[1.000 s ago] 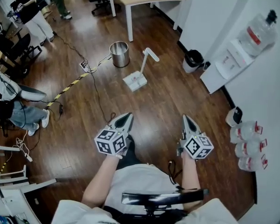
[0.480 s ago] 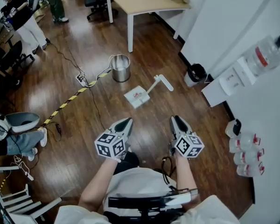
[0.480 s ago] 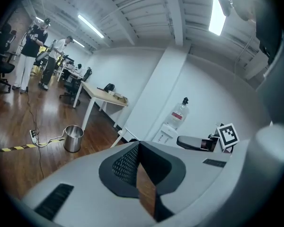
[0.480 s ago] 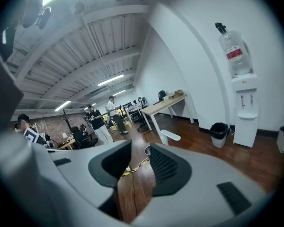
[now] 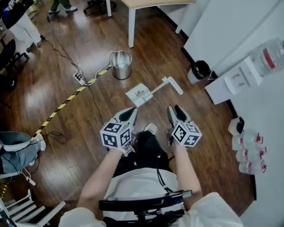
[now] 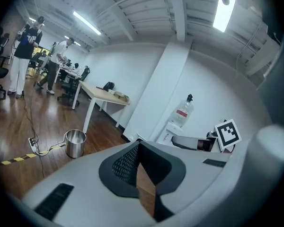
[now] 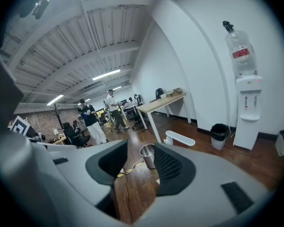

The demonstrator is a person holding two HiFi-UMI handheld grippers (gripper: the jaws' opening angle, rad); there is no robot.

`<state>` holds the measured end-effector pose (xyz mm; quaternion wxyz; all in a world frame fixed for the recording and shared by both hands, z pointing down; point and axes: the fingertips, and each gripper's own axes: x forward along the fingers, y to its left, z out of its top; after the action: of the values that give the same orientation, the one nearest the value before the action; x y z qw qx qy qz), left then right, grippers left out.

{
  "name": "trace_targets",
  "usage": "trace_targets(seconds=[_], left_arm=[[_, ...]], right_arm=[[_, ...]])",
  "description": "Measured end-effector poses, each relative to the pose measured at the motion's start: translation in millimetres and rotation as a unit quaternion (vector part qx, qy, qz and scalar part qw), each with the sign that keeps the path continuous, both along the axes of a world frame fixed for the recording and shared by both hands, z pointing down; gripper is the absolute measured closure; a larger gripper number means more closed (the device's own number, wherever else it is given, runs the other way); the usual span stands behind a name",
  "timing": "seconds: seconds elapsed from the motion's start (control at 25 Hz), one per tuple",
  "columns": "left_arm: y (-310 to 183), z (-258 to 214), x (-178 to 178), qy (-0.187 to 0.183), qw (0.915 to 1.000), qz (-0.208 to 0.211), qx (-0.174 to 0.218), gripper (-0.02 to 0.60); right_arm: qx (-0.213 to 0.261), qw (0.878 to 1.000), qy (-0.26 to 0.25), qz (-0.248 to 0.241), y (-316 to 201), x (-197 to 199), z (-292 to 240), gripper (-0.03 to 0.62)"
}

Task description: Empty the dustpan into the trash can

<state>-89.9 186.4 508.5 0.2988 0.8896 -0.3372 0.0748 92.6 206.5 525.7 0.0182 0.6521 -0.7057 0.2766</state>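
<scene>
Nearer than a second ago, the white dustpan lies on the wood floor just ahead of both claws, its handle reaching to the right. The steel trash can stands just beyond it. The right claw has just been opening, released and empty; the left claw is clenched on nothing.

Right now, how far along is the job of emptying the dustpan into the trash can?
Nothing is done yet: the white dustpan lies on the floor, apart from the steel trash can. In hand: nothing; the right tool is empty, its jaws have just been opening, and the left tool is shut. Left: grasp the dustpan, carry it, tip it out.
</scene>
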Motion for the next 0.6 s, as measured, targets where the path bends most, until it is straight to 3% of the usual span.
trace_targets(seconds=[0.48,0.6], left_arm=[[-39,63,55,-0.012,0.9979,0.055,-0.03,0.591],[-49,84,69,-0.018,0.997,0.068,-0.033,0.591]], right_arm=[[0.005,0.996,0.063,0.062,-98,19,104,0.364],[-0.004,0.994,0.083,0.074,-123,32,133,0.316]])
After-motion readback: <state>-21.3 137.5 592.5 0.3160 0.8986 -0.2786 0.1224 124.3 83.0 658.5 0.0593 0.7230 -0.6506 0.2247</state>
